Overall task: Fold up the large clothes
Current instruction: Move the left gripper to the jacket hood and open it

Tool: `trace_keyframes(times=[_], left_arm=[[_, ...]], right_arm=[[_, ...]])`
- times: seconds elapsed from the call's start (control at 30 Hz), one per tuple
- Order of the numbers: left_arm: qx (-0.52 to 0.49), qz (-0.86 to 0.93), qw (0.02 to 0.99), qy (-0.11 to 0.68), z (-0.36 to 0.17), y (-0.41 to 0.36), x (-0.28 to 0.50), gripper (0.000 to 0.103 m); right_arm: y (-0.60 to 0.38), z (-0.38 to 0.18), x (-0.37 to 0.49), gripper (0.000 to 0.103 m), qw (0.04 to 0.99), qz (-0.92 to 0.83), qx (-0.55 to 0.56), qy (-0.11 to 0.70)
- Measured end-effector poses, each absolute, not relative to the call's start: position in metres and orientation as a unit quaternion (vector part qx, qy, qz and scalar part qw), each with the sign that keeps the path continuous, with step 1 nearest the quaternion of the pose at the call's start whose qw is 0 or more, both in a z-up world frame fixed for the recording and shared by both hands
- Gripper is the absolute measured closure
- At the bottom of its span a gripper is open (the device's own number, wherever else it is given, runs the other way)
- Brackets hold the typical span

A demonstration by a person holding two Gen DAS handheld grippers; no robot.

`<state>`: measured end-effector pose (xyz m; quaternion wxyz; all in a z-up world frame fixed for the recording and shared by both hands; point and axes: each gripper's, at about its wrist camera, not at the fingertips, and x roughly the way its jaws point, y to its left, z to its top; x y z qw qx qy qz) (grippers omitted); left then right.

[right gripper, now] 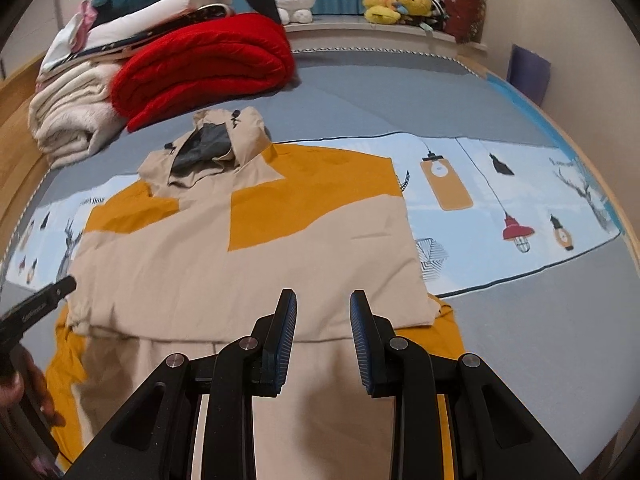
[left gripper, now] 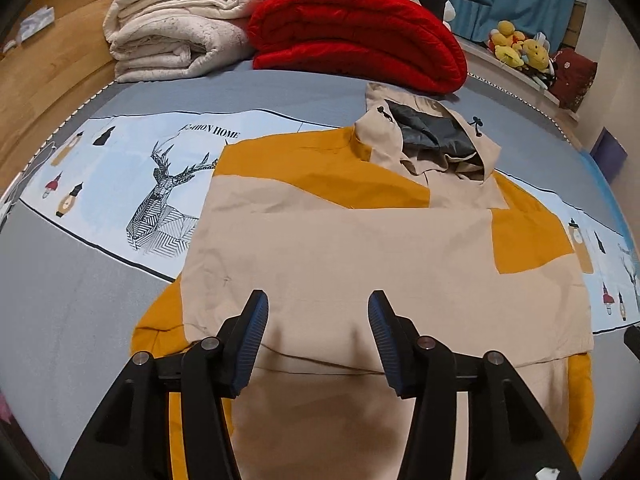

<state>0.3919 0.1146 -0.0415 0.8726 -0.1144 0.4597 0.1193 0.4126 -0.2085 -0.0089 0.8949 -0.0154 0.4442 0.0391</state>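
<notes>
A beige and mustard hooded jacket (left gripper: 352, 256) lies flat on the bed, hood (left gripper: 432, 136) pointing away, sleeves folded in over the body. It also shows in the right wrist view (right gripper: 248, 256). My left gripper (left gripper: 318, 304) is open and empty, hovering over the jacket's lower middle. My right gripper (right gripper: 323, 304) is open and empty, above the jacket's lower right part. The left gripper's tip (right gripper: 60, 286) shows at the left edge of the right wrist view.
A folded red blanket (left gripper: 356, 36) and folded white blankets (left gripper: 176, 36) lie at the head of the bed. Plush toys (right gripper: 396, 2) sit on the far ledge. The grey and blue printed bedsheet (right gripper: 520, 208) extends to the right. A wooden bed frame (left gripper: 44, 68) runs along the left.
</notes>
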Motion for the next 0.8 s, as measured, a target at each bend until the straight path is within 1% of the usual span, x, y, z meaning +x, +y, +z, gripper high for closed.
trace_keyframes(times=[0.07,0.2,0.33,0.47,0.57,0.7,0.73,0.8], left_arm=[[-0.105,0.115,0.879,0.451,-0.038,0.108,0.392,0.055],[-0.076,0.101,0.892,0.434,-0.027,0.094,0.394,0.060],[-0.069,0.099,0.904,0.410,-0.013,0.091,0.395,0.060],[-0.045,0.098,0.908,0.405,-0.005,0.086,0.404,0.060],[-0.045,0.096,0.908,0.406,0.002,0.088,0.427,0.061],[-0.061,0.094,0.908,0.405,0.010,0.098,0.480,0.068],[-0.066,0.090,0.906,0.408,0.009,0.100,0.493,0.071],[-0.071,0.085,0.901,0.420,0.002,0.107,0.527,0.075]], right_arm=[[-0.209,-0.005,0.409,0.074,0.897,0.040,-0.018,0.441],[-0.208,0.002,0.407,0.074,0.900,0.049,-0.020,0.433],[-0.209,0.010,0.409,0.074,0.904,0.052,-0.020,0.424],[-0.212,0.012,0.415,0.074,0.903,0.052,-0.009,0.426],[-0.215,0.013,0.419,0.074,0.903,0.052,-0.003,0.426],[-0.217,0.012,0.427,0.074,0.901,0.051,0.003,0.432],[-0.217,0.012,0.428,0.074,0.900,0.051,0.004,0.433],[-0.217,0.010,0.433,0.074,0.898,0.053,0.006,0.436]])
